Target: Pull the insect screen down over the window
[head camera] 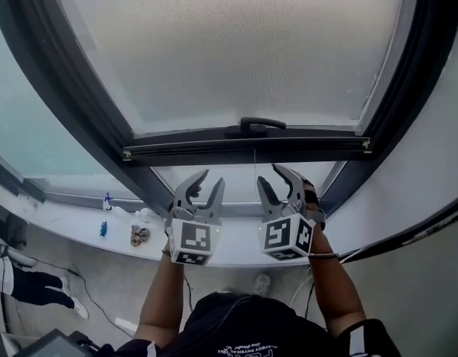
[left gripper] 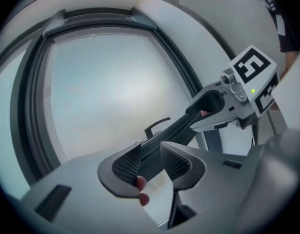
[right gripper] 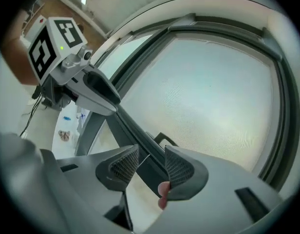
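Observation:
The insect screen [head camera: 236, 50] covers the upper window. Its dark bottom bar [head camera: 244, 146] carries a black handle [head camera: 255, 125], and a thin cord [head camera: 255, 163] hangs from the bar. Both grippers are raised just below the bar and point at it. My left gripper [head camera: 207, 181] is open with nothing between its pads. My right gripper [head camera: 277, 175] is open too, just right of the cord. In the left gripper view the bar [left gripper: 174, 128] and handle [left gripper: 157, 126] lie beyond the open jaws [left gripper: 151, 156]. The right gripper view shows the same bar [right gripper: 135, 130] past its jaws [right gripper: 151, 157].
A white sill [head camera: 88, 233] runs below the window with a small bottle [head camera: 108, 199], a blue item [head camera: 102, 229] and a brownish bundle [head camera: 140, 235]. Dark window frame posts [head camera: 65, 88] flank the screen. Cables and a person's legs [head camera: 36, 285] are on the floor at the left.

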